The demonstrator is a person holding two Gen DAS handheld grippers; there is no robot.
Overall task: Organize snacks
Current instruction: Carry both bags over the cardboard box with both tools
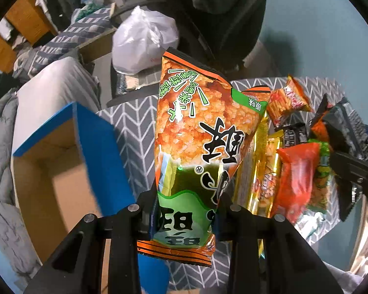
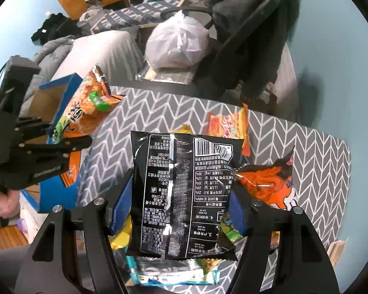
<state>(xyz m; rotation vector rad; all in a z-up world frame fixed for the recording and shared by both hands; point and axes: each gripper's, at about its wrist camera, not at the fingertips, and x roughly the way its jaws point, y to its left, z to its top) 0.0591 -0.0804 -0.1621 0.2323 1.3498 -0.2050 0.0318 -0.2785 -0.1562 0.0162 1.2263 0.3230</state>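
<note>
**A:** Nearest the left wrist lens, what do you see?

**B:** Black fingers of the left claw (image 1: 184, 210), clamped on the lower end of an orange-and-green rice cracker bag (image 1: 196, 147). Its long axis runs away from the lens, up the frame, held above the grey chevron surface (image 1: 135, 132). The large Chinese characters on it read upside down; I can't make out a brand. A blue-rimmed cardboard box (image 1: 68, 161) sits open just to its left, and a heap of snack packets (image 1: 292, 171) lies to the right.

**A:** And the right wrist view?

**B:** The right claw (image 2: 181, 208) grips a black packet (image 2: 184, 193) by both sides, back panel facing the lens, long axis up the frame, lifted over the surface. Barcode at the far end, an inverted nutrition table, "GB 17400". An orange packet (image 2: 267, 186) lies beside it.
</note>
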